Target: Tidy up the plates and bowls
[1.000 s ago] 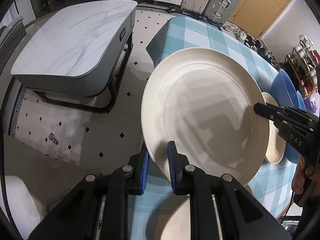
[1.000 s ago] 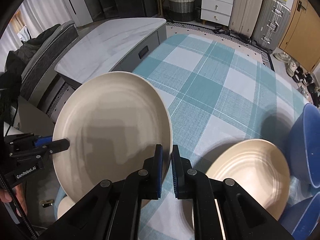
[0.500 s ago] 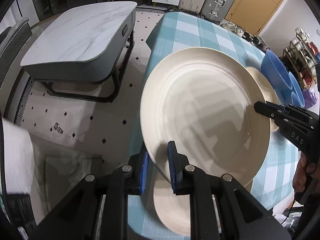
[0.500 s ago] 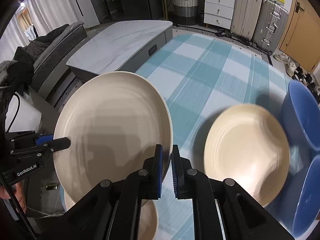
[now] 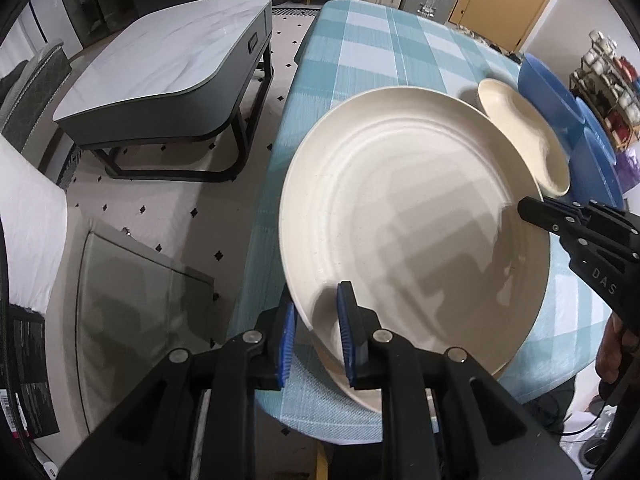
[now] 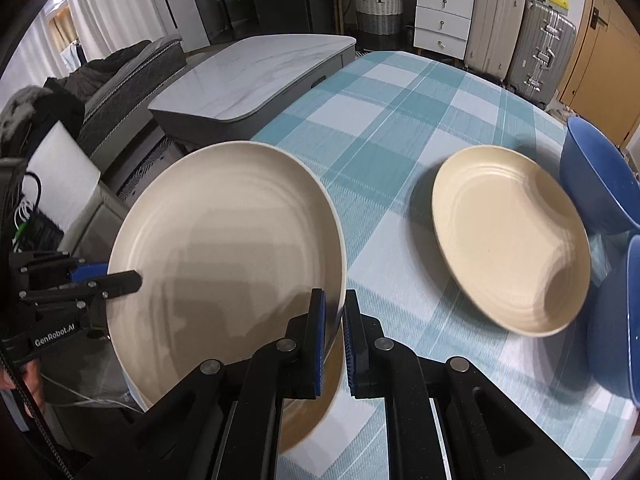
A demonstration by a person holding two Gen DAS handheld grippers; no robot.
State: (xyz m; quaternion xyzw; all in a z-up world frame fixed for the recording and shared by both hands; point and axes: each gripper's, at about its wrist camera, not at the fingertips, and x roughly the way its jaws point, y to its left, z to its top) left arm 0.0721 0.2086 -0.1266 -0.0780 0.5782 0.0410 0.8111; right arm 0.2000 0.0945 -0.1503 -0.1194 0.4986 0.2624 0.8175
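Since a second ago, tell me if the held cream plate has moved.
Yes. In the right wrist view, the cream plate gripped by both grippers has closed on the smaller beige plate on the checked tablecloth.

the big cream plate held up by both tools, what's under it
Another cream plate lies under the held plate on the checked tablecloth, showing only at its near edge; the rest is covered.

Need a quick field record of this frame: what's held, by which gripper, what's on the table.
held: large cream plate, tilted, above the table
left gripper: shut on its near rim
right gripper: shut on the opposite rim
table: teal checked cloth
on table: smaller cream plate; blue bowls beside it
under held plate: another cream plate, partly hidden
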